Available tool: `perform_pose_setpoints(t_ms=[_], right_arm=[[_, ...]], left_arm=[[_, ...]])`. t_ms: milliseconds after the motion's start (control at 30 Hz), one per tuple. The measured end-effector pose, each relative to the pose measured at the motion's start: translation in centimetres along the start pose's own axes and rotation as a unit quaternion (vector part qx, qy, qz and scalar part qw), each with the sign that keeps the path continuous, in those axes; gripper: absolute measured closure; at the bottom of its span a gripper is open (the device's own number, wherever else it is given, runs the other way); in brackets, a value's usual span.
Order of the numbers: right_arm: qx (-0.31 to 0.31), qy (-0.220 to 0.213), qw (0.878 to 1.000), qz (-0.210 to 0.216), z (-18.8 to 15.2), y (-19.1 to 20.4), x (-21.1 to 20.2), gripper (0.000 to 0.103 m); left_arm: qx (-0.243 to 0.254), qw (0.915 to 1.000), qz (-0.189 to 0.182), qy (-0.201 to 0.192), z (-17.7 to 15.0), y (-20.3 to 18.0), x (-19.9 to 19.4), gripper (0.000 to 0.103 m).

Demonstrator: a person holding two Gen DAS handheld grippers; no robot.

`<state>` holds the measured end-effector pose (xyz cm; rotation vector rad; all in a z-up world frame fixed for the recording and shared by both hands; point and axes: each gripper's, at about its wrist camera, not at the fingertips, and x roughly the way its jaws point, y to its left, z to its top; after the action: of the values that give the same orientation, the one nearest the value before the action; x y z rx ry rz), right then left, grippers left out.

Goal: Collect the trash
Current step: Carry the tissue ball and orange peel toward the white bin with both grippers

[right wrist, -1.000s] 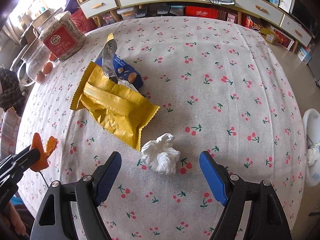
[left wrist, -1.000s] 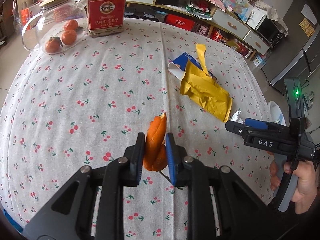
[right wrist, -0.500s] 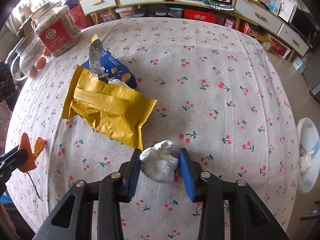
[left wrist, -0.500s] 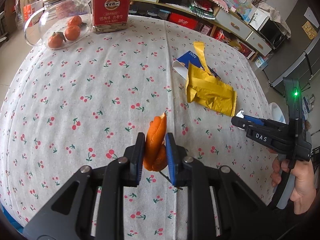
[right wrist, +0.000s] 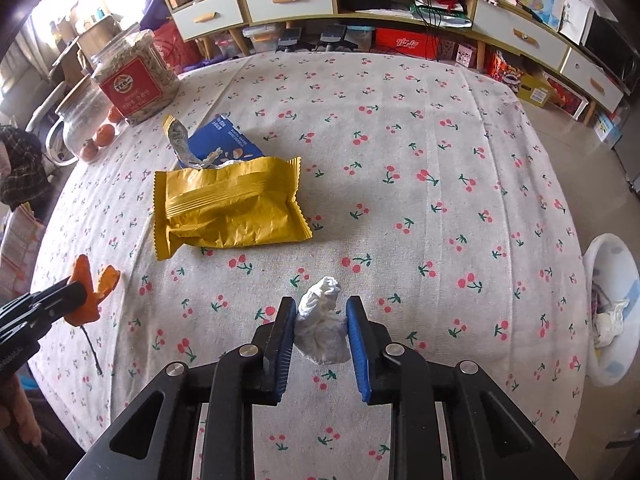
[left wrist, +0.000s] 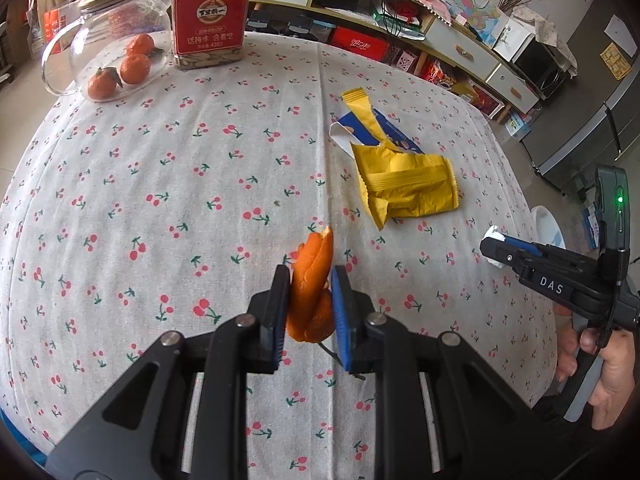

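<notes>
My left gripper (left wrist: 310,280) is shut on a curled piece of orange peel (left wrist: 312,288), held above the cherry-print tablecloth (left wrist: 160,200). The same peel (right wrist: 86,286) shows at the left edge of the right wrist view. My right gripper (right wrist: 322,312) is shut on a crumpled white tissue (right wrist: 322,328), lifted just off the cloth. From the left wrist view the right gripper (left wrist: 494,246) appears at the right, with a bit of tissue (left wrist: 494,236) at its tip. A yellow snack wrapper (right wrist: 228,208) lies on the table, partly over a blue packet (right wrist: 222,144).
A jar of seeds with a red label (left wrist: 210,20) and a glass jar holding tangerines (left wrist: 116,56) stand at the far left of the table. A white bin (right wrist: 612,308) with trash sits on the floor beyond the table's right edge. Shelves and drawers line the back wall.
My right gripper has shut on the white tissue and lifted it slightly off the cloth. My left gripper keeps hold of the orange peel in the same place.
</notes>
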<state>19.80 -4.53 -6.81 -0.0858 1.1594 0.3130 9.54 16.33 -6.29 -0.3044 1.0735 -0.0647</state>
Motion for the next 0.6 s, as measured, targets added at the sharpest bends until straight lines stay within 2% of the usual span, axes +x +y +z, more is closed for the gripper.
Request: perform_pose_setpoints(t_ms=[333,600], right_arm=[[0.024,-0.027,0.999,0.010,-1.0,-3.0,-3.2,0.076],[0.053,-0.042,0.998,0.009,-2.3,-7.3,-5.5,0.076]], left_arm=[[0.024,0.9995,-0.020,-0.009,0.3,-3.3,0.2,0.080],[0.058,0.9976,-0.037,-0.007,0.2,-7.9,1.1,0.080]])
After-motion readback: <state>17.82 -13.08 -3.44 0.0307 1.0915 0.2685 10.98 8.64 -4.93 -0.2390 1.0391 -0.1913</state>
